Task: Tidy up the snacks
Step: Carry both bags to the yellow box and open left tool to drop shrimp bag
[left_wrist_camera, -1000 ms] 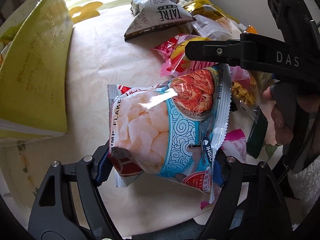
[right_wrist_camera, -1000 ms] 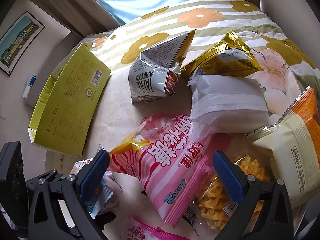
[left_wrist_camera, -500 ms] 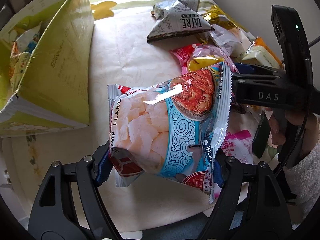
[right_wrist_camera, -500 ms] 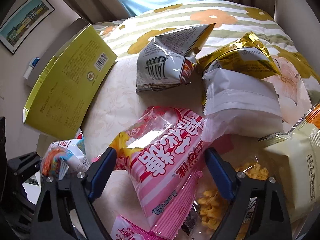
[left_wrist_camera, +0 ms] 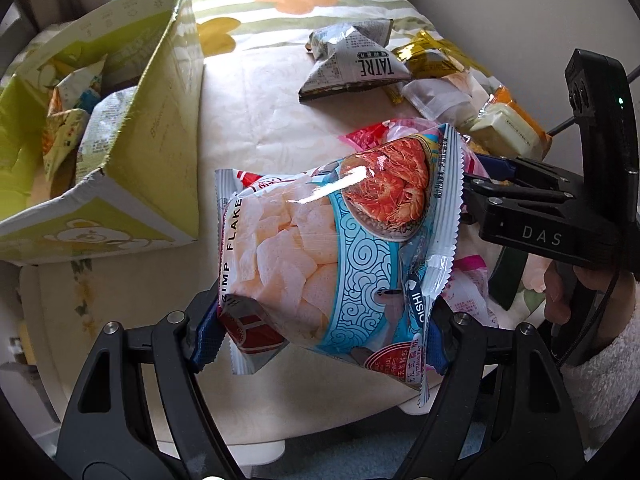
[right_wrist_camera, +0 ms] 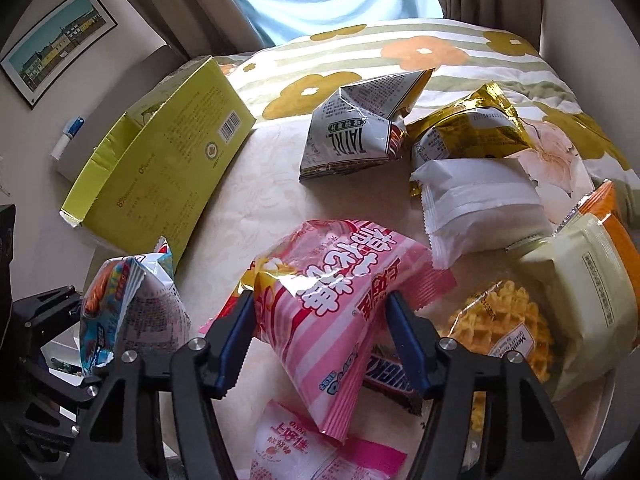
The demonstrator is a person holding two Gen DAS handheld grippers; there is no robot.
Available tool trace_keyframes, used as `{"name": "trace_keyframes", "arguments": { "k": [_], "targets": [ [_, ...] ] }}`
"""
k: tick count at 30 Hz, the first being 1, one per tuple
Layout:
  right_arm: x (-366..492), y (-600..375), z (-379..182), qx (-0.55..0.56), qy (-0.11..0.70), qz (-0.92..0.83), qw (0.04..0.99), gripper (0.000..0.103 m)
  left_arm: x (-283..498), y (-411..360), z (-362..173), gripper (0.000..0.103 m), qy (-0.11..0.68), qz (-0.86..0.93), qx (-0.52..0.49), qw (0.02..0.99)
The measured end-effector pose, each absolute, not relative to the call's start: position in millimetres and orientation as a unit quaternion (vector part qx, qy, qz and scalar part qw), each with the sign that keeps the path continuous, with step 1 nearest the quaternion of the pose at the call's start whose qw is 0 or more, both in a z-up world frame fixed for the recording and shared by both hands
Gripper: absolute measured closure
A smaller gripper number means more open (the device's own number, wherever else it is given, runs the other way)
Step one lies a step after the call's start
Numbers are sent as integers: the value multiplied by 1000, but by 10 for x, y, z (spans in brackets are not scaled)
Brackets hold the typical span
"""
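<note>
The left gripper (left_wrist_camera: 320, 328) is clamped on a bag of shrimp chips (left_wrist_camera: 340, 248), its blue pads pressing the bag's lower corners from both sides so that the bag hangs clear above the table (left_wrist_camera: 256, 112). The bag sits just to the right of the yellow-green cardboard box (left_wrist_camera: 160, 152), level with the box's near corner. That box is open at the top, and a few snack packets (left_wrist_camera: 72, 116) lie inside it.

The right gripper (right_wrist_camera: 320, 332) has its fingers pressed against both sides of a pink striped snack bag (right_wrist_camera: 332, 300), squeezing its lower half; the bag's bottom edge lies over the other packets on the table. This pink bag lies right of the box, well apart from it, with bare tablecloth between them.

Farther from the box on the same side are a grey pyramid-shaped packet (right_wrist_camera: 352, 140), a gold packet (right_wrist_camera: 468, 132) touching it, and a white packet (right_wrist_camera: 476, 204) just in front of the gold one. A clear bag of waffle biscuits (right_wrist_camera: 496, 320) and a cream and orange packet (right_wrist_camera: 592, 280) sit beyond the pink bag, farthest from the box. A chocolate bar (right_wrist_camera: 388, 376) lies partly under the pink bag.
</note>
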State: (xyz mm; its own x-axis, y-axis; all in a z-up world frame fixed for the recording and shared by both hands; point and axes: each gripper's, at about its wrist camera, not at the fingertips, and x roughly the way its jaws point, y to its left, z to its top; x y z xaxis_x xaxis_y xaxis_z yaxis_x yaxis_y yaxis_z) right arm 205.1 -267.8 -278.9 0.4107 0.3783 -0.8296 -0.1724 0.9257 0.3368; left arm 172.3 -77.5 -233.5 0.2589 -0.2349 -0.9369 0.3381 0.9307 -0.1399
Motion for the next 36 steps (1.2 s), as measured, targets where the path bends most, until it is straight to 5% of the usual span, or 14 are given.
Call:
{"name": "trace_keyframes", "arguments": {
  "k": [18, 27, 36],
  "targets": [
    [1633, -2785, -1542, 70, 416, 171, 890, 44, 1495, -615, -1131, 28, 459, -157, 20, 875],
    [1895, -2269, -980, 51, 368, 193, 908, 44, 1983, 182, -710, 28, 414, -108, -7, 904],
    [2460, -1268, -939, 60, 363, 220, 903, 44, 2706, 1363, -864, 28, 442, -57, -22, 895]
  ]
}}
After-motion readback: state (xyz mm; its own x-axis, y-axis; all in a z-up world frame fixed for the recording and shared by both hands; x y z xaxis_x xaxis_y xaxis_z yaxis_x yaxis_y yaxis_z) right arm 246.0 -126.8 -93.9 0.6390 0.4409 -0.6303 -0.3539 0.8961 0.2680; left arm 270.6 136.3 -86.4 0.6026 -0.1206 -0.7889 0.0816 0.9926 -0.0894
